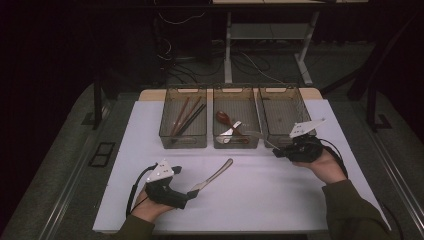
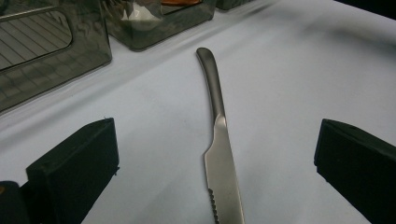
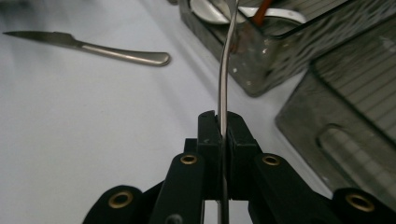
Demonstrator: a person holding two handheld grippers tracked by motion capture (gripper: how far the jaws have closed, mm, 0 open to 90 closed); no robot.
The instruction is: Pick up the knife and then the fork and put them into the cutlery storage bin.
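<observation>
White table [image 1: 280, 200] — knife [image 2: 219, 154]; three bins [image 1: 235, 107]

1. Setting: a lab or test room, not a home kitchen.
2. White table [image 1: 150, 210] stands on grey carpet [image 1: 60, 150] in a dark room.
3. Loose cables [image 1: 175, 65] lie on the floor behind, beside the metal legs of a desk [image 1: 228, 50].
4. Three smoked plastic bins [image 1: 235, 100] sit in a row, staged with cutlery.
</observation>
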